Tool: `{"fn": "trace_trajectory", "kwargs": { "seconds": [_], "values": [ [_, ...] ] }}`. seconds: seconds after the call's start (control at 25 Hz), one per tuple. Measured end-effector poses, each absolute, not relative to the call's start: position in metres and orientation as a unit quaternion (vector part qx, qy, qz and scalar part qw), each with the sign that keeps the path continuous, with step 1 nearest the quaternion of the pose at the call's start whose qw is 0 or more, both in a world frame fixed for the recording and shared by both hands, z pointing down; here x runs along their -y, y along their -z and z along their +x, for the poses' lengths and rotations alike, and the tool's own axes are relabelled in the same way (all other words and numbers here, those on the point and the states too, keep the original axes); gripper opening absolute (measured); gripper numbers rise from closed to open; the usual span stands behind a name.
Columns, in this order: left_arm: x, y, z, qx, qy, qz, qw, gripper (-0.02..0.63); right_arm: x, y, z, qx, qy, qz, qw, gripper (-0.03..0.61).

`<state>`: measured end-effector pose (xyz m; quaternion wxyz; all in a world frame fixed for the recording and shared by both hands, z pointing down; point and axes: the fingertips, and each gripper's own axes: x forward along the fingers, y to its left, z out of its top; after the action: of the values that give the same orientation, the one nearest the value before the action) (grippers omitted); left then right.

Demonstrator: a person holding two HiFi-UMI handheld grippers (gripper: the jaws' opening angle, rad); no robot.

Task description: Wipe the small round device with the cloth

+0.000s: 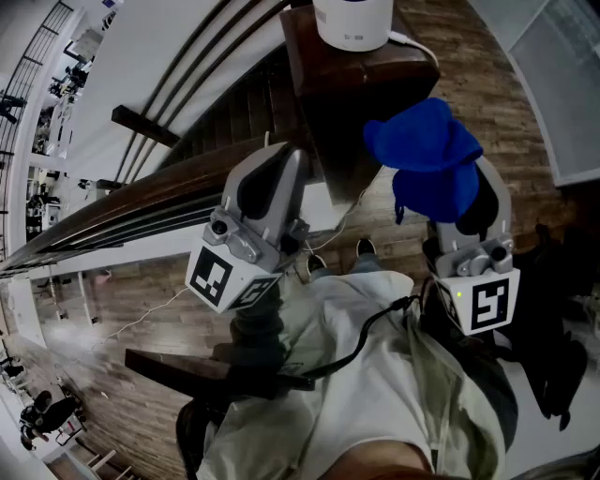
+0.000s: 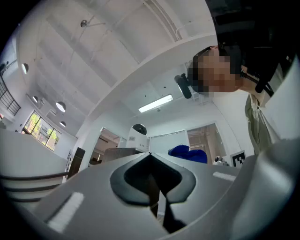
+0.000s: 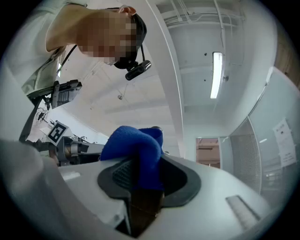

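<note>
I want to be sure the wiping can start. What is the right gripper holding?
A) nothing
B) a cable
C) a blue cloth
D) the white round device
C: the right gripper is shut on the blue cloth, which bunches up above it, while the white round device stands apart on the wooden post.
</note>
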<state>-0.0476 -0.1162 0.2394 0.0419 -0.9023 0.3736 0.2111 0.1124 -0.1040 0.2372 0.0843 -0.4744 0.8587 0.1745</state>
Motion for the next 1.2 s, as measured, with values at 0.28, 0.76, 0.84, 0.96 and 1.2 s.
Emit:
{"fn": "trace_trajectory", "kwargs": {
  "seconds": [0.28, 0.76, 0.84, 0.96, 1.2],
  "values": [
    [0.116, -0.239, -0.045, -0.371, -0.212, -0.904, 0.037, 0.002, 0.101, -0.24, 0.113, -0.859, -0.173, -0.476, 0.078, 0.129],
    [0.136, -0.227, -0.052, -0.359, -0.207, -0.908, 0.06, 0.002, 0.115, -0.225, 0.145, -0.832, -0.241, -0.497, 0.058, 0.129],
    [0.147, -0.213, -0.063, -0.354, -0.205, -0.91, 0.07, 0.002, 0.127, -0.192, 0.151, -0.807, -0.304, -0.504, 0.051, 0.129],
    [0.165, -0.189, -0.072, -0.351, -0.201, -0.91, 0.087, 0.002, 0.147, -0.131, 0.144, -0.763, -0.403, -0.503, 0.052, 0.129],
    [0.174, -0.16, -0.063, -0.339, -0.188, -0.915, 0.112, 0.002, 0.175, -0.058, 0.068, -0.709, -0.544, -0.448, 0.024, 0.129]
  ]
}}
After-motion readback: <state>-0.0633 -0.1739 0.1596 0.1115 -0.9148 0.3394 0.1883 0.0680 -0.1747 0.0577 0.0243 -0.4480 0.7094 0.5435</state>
